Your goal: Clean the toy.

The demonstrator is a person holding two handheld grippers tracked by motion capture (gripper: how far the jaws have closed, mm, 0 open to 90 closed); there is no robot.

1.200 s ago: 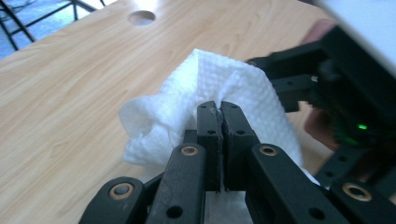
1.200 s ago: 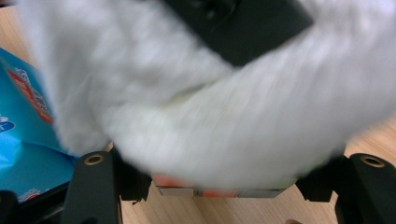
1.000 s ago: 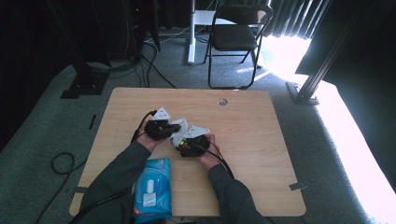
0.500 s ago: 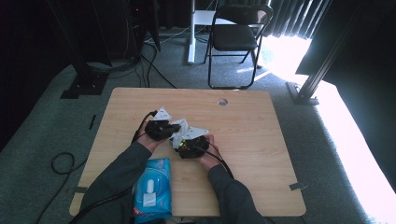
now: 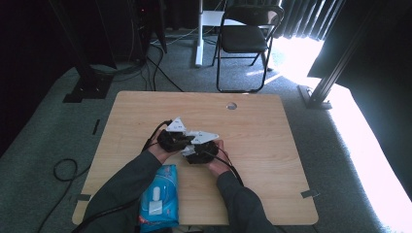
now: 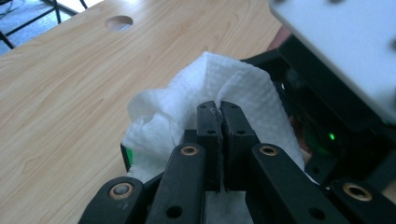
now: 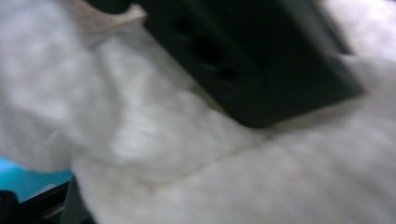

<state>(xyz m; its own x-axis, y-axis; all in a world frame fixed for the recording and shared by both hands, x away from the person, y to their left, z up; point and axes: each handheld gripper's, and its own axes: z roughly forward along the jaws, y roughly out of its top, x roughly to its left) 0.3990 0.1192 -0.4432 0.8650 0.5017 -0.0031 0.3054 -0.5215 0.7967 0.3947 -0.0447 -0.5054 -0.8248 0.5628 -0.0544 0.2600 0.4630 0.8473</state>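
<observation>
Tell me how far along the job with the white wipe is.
Done: one white wipe is out of the blue pack that lies at the table's near edge. In hand: the left gripper is shut on the wipe, with the right gripper close against it. Left: no wiping shows yet.

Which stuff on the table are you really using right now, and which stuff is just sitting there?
In use:
- white wipe, pinched in the shut left gripper
- right gripper, close against the left one

Just lying about:
- blue wipes pack, at the table's near edge
- folding chair, behind the table
</observation>
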